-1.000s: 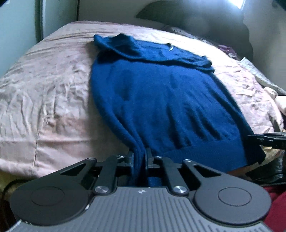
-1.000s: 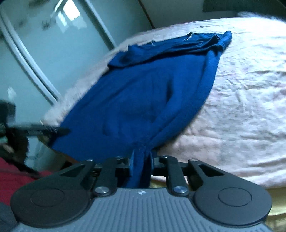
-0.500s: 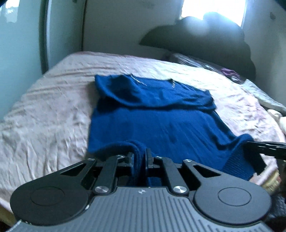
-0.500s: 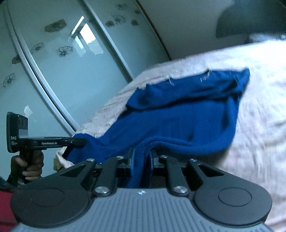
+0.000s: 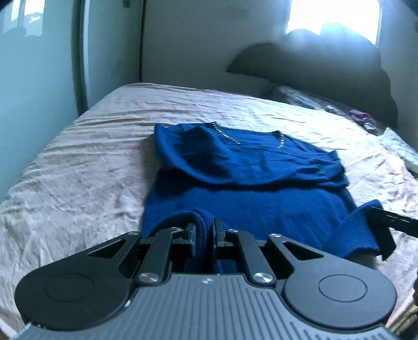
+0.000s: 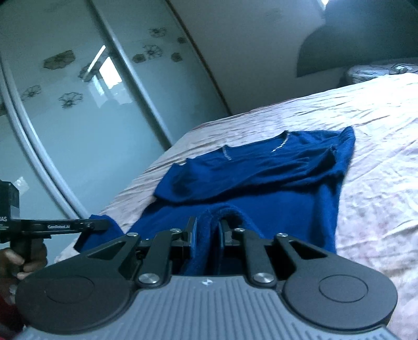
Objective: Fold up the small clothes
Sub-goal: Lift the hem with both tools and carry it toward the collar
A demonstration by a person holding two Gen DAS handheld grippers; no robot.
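Blue sweater (image 5: 243, 183) spread on pink bedsheet (image 5: 78, 167) of bed, neckline end farthest from both cameras, sleeves folded across chest. Neckline trimmed with small pale studs. Hem edge lifted off sheet at both near corners.

Left gripper (image 5: 205, 231): fingers pinching a bunched fold of hem at near left corner; blue knit visible between the pads and running down behind them. In right wrist view, same gripper (image 6: 104, 224) seen side-on at left edge, tip clamped on the hem corner, held by a bare hand (image 6: 22, 262) on a black grip.

Right gripper (image 6: 207, 231): fingers pinching a raised loop of hem at near right corner; knit fills the gap between the pads. In left wrist view, same gripper (image 5: 376, 217) enters from right edge, tip touching a turned-up flap of hem.

Between the two grip points, hem hidden behind gripper bodies; sag or tension cannot be told.

Surroundings: wrinkled sheet on both sides of sweater; dark curved headboard (image 5: 326, 68) at far end of bed; bright window (image 5: 331, 15) above it; sliding wardrobe doors (image 6: 78, 91) with frosted glass and flower pattern beside bed; small pile of cloth items (image 5: 363, 119) near far right of mattress, blurred.
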